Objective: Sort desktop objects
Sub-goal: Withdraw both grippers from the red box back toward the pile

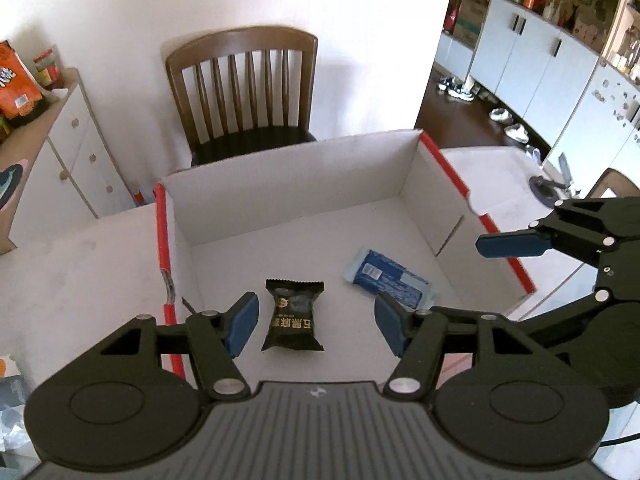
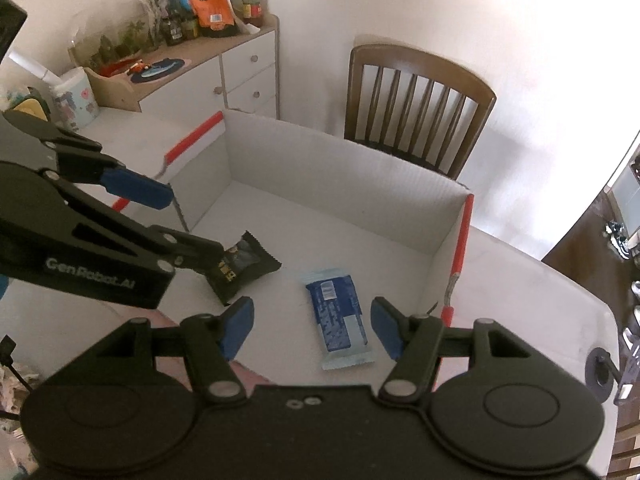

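Note:
An open white cardboard box (image 1: 288, 192) with red edges stands on the table. Two packets lie flat on its floor. The black snack packet (image 1: 294, 316) with gold print lies below my left gripper (image 1: 314, 316), whose blue pads stand wide on either side without touching it. The blue wrapped packet (image 2: 340, 316) lies under my right gripper (image 2: 312, 320), also open and clear of it. In the left wrist view the blue packet (image 1: 390, 280) lies to the right, beyond it one finger (image 1: 512, 242) of the right gripper. The right wrist view shows the black packet (image 2: 244, 268) partly behind the left gripper (image 2: 176, 224).
A brown wooden chair (image 1: 244, 88) stands behind the box against the wall. A white drawer cabinet (image 2: 224, 76) with an orange bag, jars and bottles on top stands to the left. A printed mug (image 2: 74, 96) stands at the table's far left corner. White tabletop (image 2: 520, 292) surrounds the box.

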Action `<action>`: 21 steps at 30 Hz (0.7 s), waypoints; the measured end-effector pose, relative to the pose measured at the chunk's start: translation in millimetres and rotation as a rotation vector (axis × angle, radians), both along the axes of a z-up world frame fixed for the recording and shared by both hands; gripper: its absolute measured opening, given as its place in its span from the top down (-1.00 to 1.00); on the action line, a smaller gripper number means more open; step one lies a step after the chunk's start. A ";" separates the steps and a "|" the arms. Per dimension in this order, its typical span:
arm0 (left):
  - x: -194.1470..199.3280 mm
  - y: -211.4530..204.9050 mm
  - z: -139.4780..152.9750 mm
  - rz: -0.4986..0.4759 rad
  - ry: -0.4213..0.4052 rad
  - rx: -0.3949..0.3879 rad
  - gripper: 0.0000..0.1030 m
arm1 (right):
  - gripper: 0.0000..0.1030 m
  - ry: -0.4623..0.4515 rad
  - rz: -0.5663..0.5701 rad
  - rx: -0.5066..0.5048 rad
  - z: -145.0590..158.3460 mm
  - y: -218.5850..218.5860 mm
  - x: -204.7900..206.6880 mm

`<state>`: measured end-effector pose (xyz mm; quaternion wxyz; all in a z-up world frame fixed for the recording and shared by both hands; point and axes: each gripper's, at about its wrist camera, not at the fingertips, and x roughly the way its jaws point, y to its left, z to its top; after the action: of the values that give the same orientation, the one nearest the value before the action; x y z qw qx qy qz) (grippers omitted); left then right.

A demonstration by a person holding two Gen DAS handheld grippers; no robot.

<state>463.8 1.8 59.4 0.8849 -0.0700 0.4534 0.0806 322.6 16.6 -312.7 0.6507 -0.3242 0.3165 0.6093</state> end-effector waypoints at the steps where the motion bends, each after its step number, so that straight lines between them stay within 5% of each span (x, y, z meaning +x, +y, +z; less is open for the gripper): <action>1: -3.0 -0.9 3.5 0.005 -0.007 0.001 -0.22 | -0.25 0.000 0.000 0.004 2.3 -1.8 -1.0; 21: -96.4 -28.1 49.6 -0.044 -0.136 0.012 -0.22 | -0.29 -0.010 -0.061 0.083 44.9 -78.3 -51.9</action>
<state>367.4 -26.3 109.0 0.9156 -0.0600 0.3932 0.0589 270.7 -61.8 -267.7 0.6835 -0.2901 0.2973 0.6003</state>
